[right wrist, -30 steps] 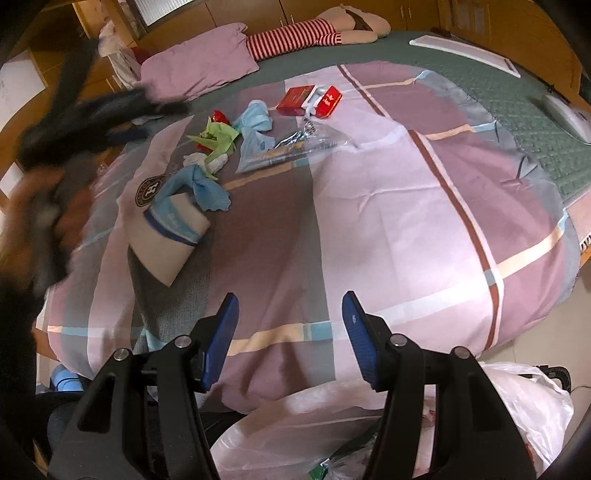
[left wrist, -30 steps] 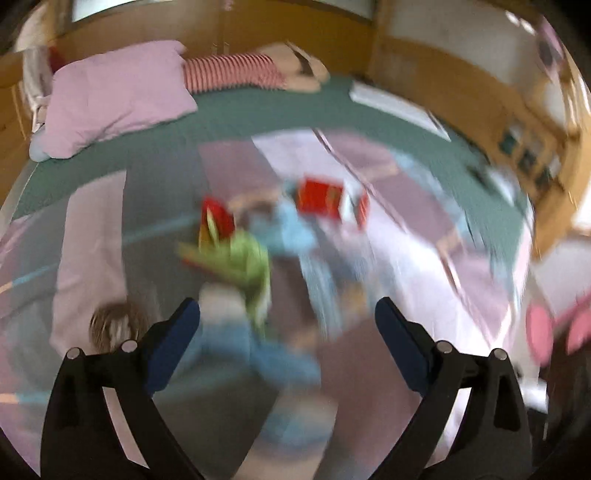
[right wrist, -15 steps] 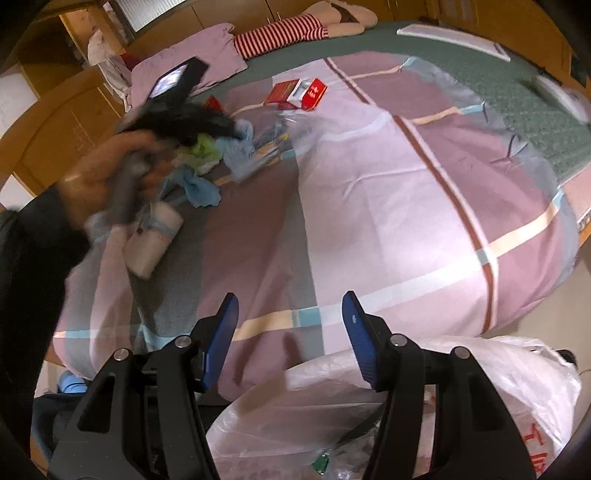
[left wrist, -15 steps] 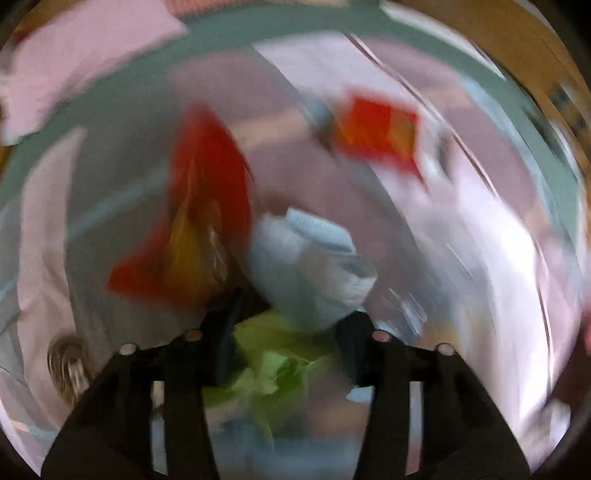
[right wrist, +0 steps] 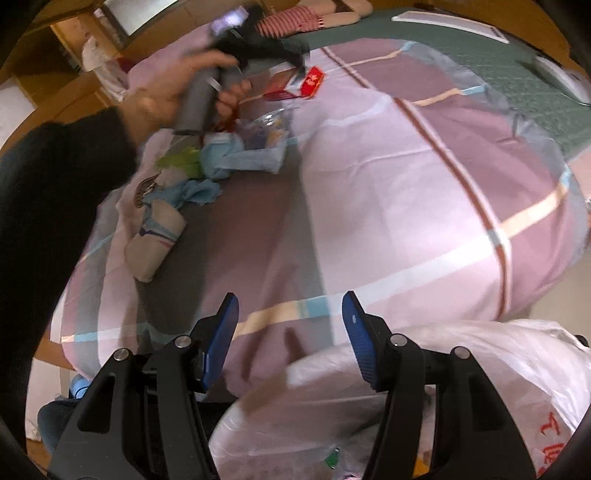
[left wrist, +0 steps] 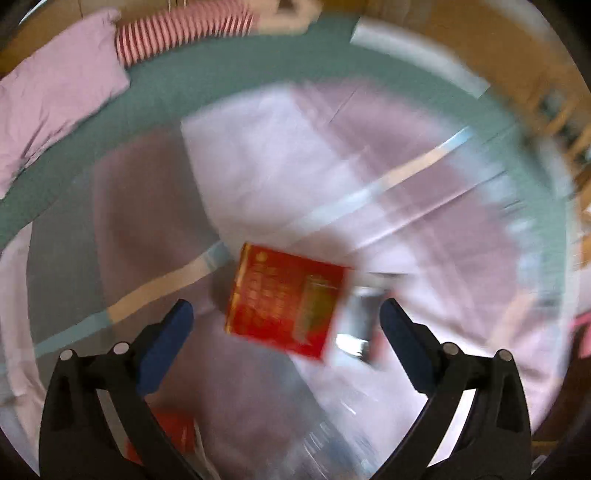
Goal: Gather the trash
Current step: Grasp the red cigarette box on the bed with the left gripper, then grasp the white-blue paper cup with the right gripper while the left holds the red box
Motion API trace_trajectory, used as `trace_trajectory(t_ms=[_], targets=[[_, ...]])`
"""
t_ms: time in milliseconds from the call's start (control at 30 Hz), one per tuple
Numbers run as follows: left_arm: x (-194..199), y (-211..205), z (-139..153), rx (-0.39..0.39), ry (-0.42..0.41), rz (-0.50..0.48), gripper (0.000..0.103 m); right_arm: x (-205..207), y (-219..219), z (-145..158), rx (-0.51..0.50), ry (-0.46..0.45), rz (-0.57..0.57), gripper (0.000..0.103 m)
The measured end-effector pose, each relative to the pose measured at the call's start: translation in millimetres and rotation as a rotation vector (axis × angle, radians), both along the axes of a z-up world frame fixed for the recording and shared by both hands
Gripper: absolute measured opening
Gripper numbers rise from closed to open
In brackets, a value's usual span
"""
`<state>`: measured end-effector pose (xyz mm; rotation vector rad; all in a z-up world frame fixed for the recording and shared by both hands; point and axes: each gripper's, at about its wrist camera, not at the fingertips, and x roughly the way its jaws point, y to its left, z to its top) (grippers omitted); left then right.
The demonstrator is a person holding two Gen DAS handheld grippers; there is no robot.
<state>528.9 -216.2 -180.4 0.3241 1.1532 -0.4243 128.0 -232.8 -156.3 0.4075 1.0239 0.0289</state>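
Trash lies on a bed with a pink plaid quilt (right wrist: 388,177). In the left wrist view my left gripper (left wrist: 284,317) is open just above a red box (left wrist: 286,301), which lies between the fingers, with a blurred silver wrapper (left wrist: 360,317) beside it. In the right wrist view the red boxes (right wrist: 312,81) lie under the hand-held left gripper (right wrist: 295,62). Nearer lie a clear plastic bag (right wrist: 266,127), blue tissues (right wrist: 221,160), a green wrapper (right wrist: 181,164) and a paper cup (right wrist: 155,245). My right gripper (right wrist: 288,328) is open and empty above a white trash bag (right wrist: 461,387).
A pink pillow (left wrist: 48,99) and a striped cushion (left wrist: 184,31) lie at the head of the bed on a green sheet (left wrist: 258,66). Wooden furniture (left wrist: 535,74) stands beyond the bed. A white object (right wrist: 561,77) lies on the sheet at the far right.
My left gripper has moved from the green wrapper and tissues to the red box farther up the bed and has opened wide. The right gripper has stayed over the trash bag.
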Motion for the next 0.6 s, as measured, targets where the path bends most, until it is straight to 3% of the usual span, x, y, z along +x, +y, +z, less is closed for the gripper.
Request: trace_trajectory(t_ms=[33,67,100,200,300,367,467,500,600], targets=[[1.8,0.8,-9.7,-0.018,0.010,0.007,0.100,-0.5,-1.8,1.2,-0.004,-0.006,-0.002,0.058],[1.0,13.5,-9.1,-0.146,0.039,0.040,0.093,-0.9,-2.8,3.0,-0.012,-0.017,-0.003,0.058],[0.3,22.9,-7.6,-0.217,0.074,0.063,0.076,0.2,-2.5,4.8,-0.030,-0.034,-0.001,0.058],[-20.9,55.4,18.4,-0.353,0.084,0.043,0.074,4.5,1.8,2.1,-0.026,-0.050,0.023,0.058],[-57.5,99.8,60.3,-0.390,0.011,0.052,0.074,7.8,3.2,-3.7,-0.003,-0.044,0.029,0.058],[-84.4,130.8,86.0,-0.384,-0.044,0.053,0.074,12.6,1.7,-1.7,-0.004,-0.053,0.015,0.058],[-140.7,194.1,117.8,-0.246,-0.145,0.104,0.074,22.9,10.4,10.6,-0.022,-0.096,0.038,0.058],[-166.5,224.0,124.9,-0.198,-0.170,0.153,0.074,25.5,15.6,12.7,-0.026,-0.104,0.053,0.058],[-207.3,286.1,126.8,-0.157,-0.219,0.295,0.074,47.6,48.7,16.7,0.023,-0.110,0.138,0.058]])
